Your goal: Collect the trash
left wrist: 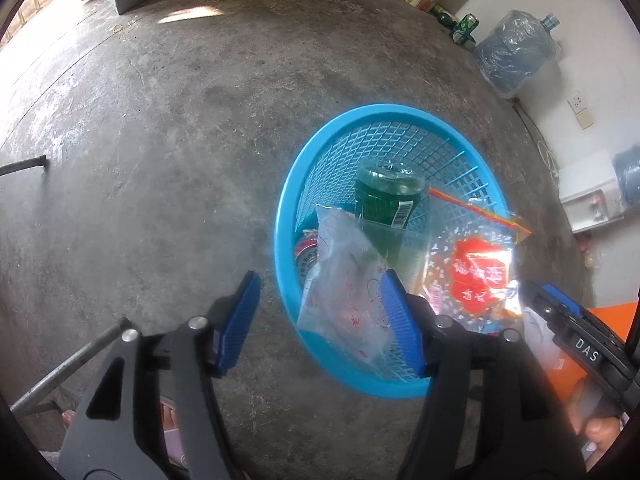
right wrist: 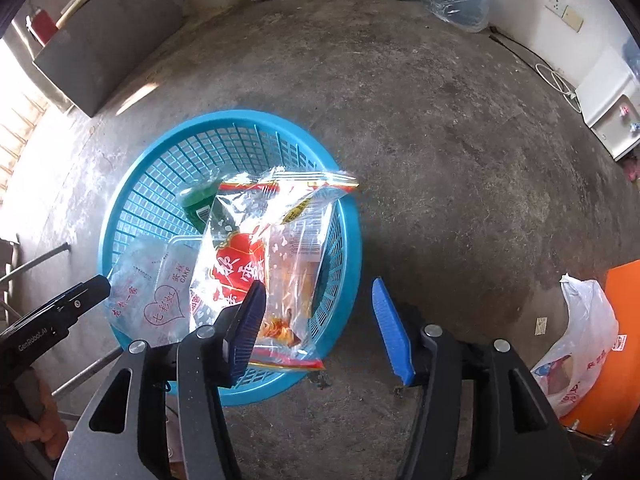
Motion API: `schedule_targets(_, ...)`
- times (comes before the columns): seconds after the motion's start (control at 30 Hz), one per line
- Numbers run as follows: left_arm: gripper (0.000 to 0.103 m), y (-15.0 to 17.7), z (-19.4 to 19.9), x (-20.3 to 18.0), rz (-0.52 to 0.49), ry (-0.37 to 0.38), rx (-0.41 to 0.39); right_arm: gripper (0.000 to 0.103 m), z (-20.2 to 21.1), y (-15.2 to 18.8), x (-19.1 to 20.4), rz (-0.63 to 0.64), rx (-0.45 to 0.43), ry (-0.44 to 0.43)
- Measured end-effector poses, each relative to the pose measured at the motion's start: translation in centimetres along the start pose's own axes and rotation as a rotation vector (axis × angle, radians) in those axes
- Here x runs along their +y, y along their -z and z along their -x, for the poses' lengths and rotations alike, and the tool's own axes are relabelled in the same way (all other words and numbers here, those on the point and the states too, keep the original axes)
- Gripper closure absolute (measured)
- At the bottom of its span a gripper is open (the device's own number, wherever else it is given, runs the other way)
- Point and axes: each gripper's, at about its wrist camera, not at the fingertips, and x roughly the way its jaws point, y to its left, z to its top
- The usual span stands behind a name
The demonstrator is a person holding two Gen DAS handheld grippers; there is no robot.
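left claw (left wrist: pixel 320 320) released, blue pads spread wide, nothing pinched between them. it points down at the near-left rim of the blue basket (left wrist: pixel 286 200). the right-hand pad overlaps the clear cake wrapper (left wrist: pixel 348 280) in view; cannot tell if it touches. that wrapper lies in the basket at about 7 o'clock, leaning on the near wall, red print on it. in the right wrist view the same cake wrapper (right wrist: pixel 152 292) sits at the basket's 8 o'clock.

right claw (right wrist: pixel 318 320) released too, pads wide apart, only bare concrete floor (right wrist: pixel 440 160) between them. its left pad sits in front of the red-and-clear snack bag (right wrist: pixel 256 264), no squeeze visible. snack bag lies over the basket's right side, roughly 3 to 5 o'clock, lower end hanging over the rim. from the left wrist the snack bag (left wrist: pixel 476 272) shows at the basket's 4 o'clock.

green bottle (left wrist: pixel 384 200) in the basket near centre, bottom end toward the camera, partly under the bags. a red-rimmed round thing (left wrist: pixel 306 252) shows in the bottom of the basket, unclear what.

off the basket: white plastic bag (right wrist: pixel 580 340) on the floor at 4 o'clock in the right view, beside something orange (right wrist: pixel 624 320). big water jug (left wrist: pixel 516 52) and green can (left wrist: pixel 466 26) by the far wall at 1 o'clock.
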Motion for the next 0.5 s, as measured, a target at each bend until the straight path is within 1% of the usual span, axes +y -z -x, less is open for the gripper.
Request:
schedule_targets(0.13,0.038,0.1,1.5,0.4,0.016,0.029,-0.030,0.046,2.5,0.4,-1.6,-0.055,-0.071,-0.034)
schedule_targets(0.2,0.039,0.3,2.2,0.8,0.034,0.034,-0.036,0.046,3.5,0.7,-2.2,-0.082,-0.089,-0.054)
schedule_targets(0.27,0.039,0.5,2.8,1.1,0.046,0.038,-0.022,0.046,4.6,1.0,-2.4,-0.099,-0.100,-0.080)
schedule_targets(0.33,0.039,0.9,3.6,1.1,0.051,0.063,-0.005,0.046,6.0,1.5,-2.3,-0.101,-0.109,-0.108)
schedule_targets(0.4,0.039,1.4,4.7,0.2,0.016,0.085,0.011,0.046,7.6,2.2,-2.1,-0.092,-0.120,-0.133)
schedule_targets(0.47,0.039,2.3,6.0,-1.7,-0.062,0.105,0.022,0.046,9.5,2.8,-2.0,-0.076,-0.133,-0.150)
schedule_targets(0.5,0.039,2.9,6.8,-2.9,-0.114,0.120,0.024,0.043,10.6,3.2,-1.9,-0.069,-0.144,-0.152)
